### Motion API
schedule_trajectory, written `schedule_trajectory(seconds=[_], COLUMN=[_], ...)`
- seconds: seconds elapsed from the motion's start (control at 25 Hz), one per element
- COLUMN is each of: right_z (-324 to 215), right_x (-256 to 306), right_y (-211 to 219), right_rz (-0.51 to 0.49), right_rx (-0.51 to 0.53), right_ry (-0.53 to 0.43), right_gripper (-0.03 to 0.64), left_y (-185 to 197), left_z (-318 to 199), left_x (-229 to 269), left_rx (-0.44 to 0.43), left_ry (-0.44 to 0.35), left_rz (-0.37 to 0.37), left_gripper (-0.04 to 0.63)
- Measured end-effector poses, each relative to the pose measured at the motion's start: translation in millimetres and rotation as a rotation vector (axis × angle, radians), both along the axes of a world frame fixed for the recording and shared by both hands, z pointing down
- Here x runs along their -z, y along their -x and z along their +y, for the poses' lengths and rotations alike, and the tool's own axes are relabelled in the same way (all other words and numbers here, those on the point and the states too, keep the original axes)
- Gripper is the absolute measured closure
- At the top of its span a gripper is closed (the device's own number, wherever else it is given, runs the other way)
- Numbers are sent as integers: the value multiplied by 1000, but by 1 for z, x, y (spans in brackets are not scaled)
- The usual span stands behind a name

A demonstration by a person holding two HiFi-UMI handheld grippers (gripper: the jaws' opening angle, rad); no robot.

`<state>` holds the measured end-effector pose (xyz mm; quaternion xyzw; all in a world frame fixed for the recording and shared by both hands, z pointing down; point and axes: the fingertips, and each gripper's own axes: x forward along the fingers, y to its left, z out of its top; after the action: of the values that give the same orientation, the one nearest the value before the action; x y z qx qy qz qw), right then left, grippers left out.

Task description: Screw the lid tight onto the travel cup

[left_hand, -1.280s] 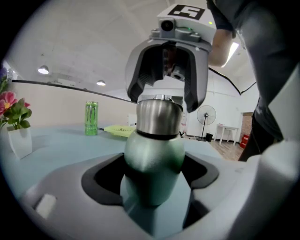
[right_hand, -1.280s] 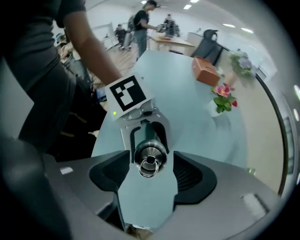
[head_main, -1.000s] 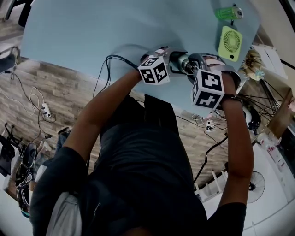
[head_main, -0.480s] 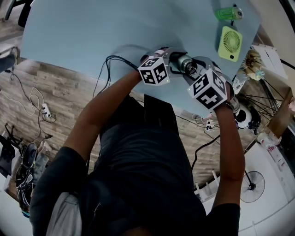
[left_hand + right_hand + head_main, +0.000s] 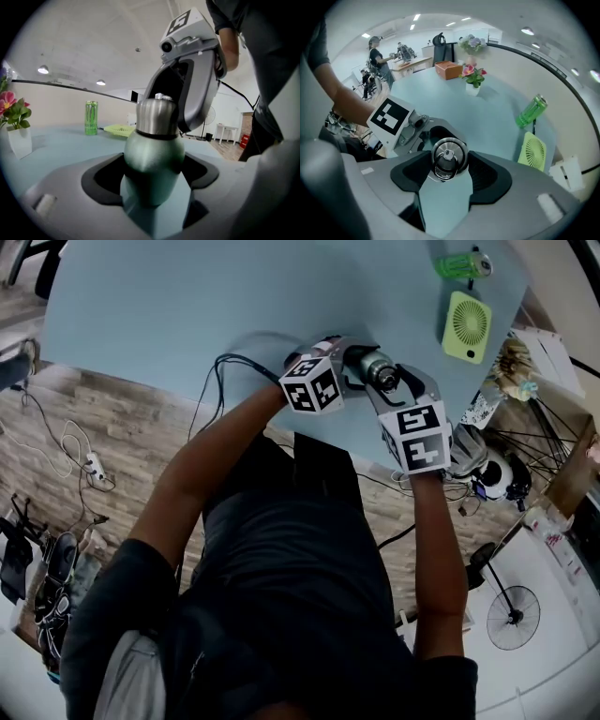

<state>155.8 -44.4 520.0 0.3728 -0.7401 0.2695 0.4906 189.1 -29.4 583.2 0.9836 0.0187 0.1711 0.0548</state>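
Bulbous matte-green travel cup (image 5: 154,145) pinched in left gripper (image 5: 152,180), brushed-steel lid (image 5: 449,154) (round, ring-topped) clamped by right gripper (image 5: 445,176)

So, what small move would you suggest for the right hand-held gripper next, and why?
Probably twist the right hand-held gripper clockwise: its pads sit against the steel lid, and the left hand-held gripper clamps the green travel cup to brace it.

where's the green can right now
In the head view the green can sits near the far right corner of the table, just beyond the green fan lying next to it.
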Motion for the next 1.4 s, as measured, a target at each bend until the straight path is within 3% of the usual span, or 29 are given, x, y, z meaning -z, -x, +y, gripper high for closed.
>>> schedule_trajectory(seconds=[0.2, 0.68, 1.16, 1.4], right_z=[-1, -1, -5, -4], right_x=[-9, -4, -1, 33], right_y=[-4, -3, -1, 4], right_rz=[-20, 5, -59, -111], right_rx=[-82, -81, -26, -5], right_ry=[-49, -26, -47, -69], right_gripper=[362, 362, 359, 359], left_y=[0, 0, 20, 60], left_z=[-1, -1, -4, -29], left_x=[0, -1, 6, 33], left_rx=[-1, -3, -121, -78], left_ry=[1, -2, -162, -208], left_rz=[0, -5, -136, -157], left_gripper=[170, 170, 170, 170])
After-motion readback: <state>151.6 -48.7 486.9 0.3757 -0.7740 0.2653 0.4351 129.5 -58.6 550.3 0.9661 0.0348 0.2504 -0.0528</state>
